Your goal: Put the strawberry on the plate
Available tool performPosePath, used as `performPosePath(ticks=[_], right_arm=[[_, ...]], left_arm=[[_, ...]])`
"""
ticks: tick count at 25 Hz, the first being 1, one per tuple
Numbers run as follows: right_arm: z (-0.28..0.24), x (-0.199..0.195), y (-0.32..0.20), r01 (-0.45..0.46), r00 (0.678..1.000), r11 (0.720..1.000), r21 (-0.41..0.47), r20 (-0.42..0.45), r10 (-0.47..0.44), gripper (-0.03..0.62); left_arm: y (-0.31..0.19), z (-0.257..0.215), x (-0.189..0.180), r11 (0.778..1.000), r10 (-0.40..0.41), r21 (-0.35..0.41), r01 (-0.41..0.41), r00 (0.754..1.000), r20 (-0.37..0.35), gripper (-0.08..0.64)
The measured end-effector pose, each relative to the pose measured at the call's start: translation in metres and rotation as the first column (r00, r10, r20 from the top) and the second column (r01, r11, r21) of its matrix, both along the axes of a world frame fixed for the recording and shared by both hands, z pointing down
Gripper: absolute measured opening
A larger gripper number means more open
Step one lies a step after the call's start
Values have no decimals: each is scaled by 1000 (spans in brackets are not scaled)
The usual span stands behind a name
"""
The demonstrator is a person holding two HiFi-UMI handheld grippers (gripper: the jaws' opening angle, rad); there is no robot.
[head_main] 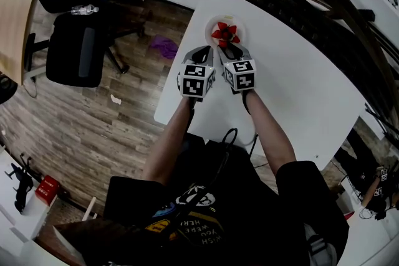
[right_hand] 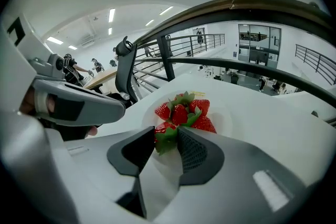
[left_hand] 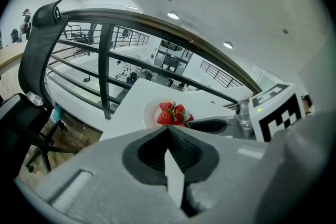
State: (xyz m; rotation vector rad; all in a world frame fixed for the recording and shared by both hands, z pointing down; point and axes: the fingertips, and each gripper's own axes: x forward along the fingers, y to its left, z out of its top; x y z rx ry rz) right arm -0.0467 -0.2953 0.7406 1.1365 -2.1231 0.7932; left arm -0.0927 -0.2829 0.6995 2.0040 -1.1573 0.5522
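Right gripper view: the strawberry sits pinched in the right gripper, whose jaws are part-way closed on its leafy end. Red flesh shows against the left pad. It hangs over the near rim of the plate; I cannot tell whether it touches the plate yet.

The other strawberries are heaped mid-plate, at 12 o'clock from the held one.

Step, as I judge it: the carry is done and the set-down is in hand. The next move calls for a short lowering onto the bare near part of the plate. The jaws should then open gently and back off toward 6 o'clock, so the heap is not knocked.

Textures:
- The strawberries are glossy red with pitted skin and ragged green caps, and are roughly conical.
- The plate is white, round, shallow and smooth.
- The pads are dark and finely ribbed, set in pale grey moulded shells.
- The counter is plain white and matt.

The left gripper waits at 9 o'clock of the right one, near the plate, with its jaws closed together on nothing.
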Motion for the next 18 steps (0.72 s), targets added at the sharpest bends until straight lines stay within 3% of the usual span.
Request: performPosePath(ticks=[7, 11, 18], right_arm=[[1, -4, -1, 11, 998, 999, 31, -60, -9, 147], [-6, -5, 4, 3, 998, 999, 51, -55, -1, 225], [-46, 14, 35, -22, 999, 991, 133, -25, 26, 218]], left_arm=[[6, -2, -5, 1000, -20, -11, 19, 1000, -12, 5], [13, -9, -3, 1000, -11, -6, 10, 1000, -16, 5], [30, -31, -12, 999, -4, 36, 4, 1000, 2, 5]])
